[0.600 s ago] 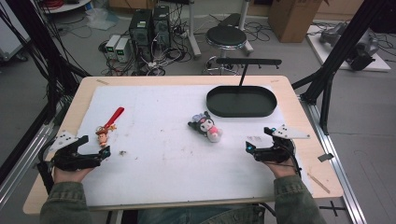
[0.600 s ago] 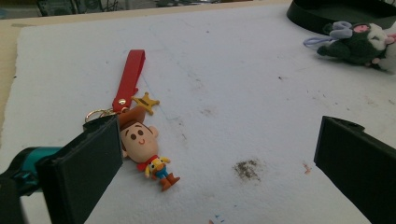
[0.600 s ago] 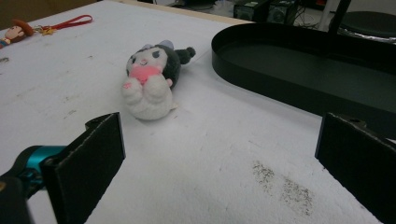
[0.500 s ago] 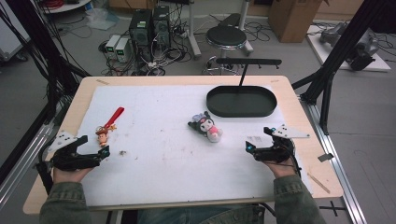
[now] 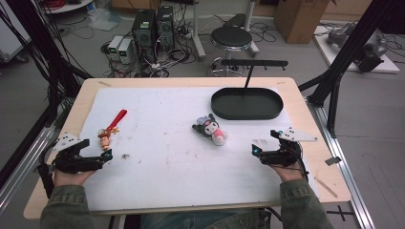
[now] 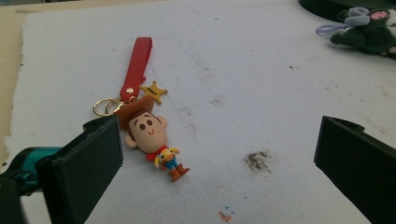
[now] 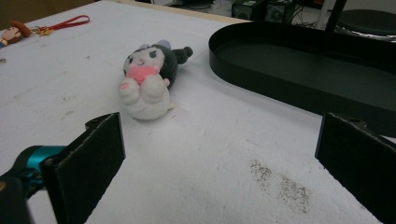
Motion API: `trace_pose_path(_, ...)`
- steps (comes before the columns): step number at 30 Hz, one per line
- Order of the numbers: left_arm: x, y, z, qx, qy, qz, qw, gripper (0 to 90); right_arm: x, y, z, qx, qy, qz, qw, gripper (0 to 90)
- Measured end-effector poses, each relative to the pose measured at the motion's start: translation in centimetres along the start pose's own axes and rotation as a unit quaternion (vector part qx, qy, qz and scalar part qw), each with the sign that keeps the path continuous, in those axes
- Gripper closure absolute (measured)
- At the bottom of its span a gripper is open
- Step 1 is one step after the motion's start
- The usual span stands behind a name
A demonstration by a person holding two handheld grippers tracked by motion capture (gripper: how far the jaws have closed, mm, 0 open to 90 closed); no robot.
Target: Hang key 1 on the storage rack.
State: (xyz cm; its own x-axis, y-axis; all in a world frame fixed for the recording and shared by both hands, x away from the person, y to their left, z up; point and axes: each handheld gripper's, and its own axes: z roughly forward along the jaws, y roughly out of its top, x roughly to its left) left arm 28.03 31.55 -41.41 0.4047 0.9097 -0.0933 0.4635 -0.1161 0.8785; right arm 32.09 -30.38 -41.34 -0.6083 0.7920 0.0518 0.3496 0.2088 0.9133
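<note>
Progress: nothing lifted yet; judging by the layout, both toys are bound for the black oval tray (image 5: 247,103), which holds nothing.
Left gripper (image 5: 106,153): jaws spread wide, gripping nothing, resting at the near left of the white mat (image 5: 167,157).
Cowboy keychain (image 6: 152,135): flat on the mat just ahead of the left gripper, nearest its left jaw, red strap (image 6: 136,67) trailing away.
Right gripper (image 5: 256,149): jaws wide apart, nothing held, at the near right.
Black-and-white plush (image 7: 148,81): lying on its back mid-mat, ahead and left of the right gripper, near the tray but apart.
Left to do: grasp each toy and carry it over.
Room: open mat around both toys; tray rim and its upright post (image 5: 248,76) are the obstacles at the far right.
</note>
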Motion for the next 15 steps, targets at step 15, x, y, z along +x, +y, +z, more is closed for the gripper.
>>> trace_pose_path(15, 0.7, 1.1, 1.3, 0.036, 0.033, 0.016, 0.9987, 5.9, 0.2, -0.2, 0.0, 0.013, -0.001, -0.008, 0.9999, 0.6)
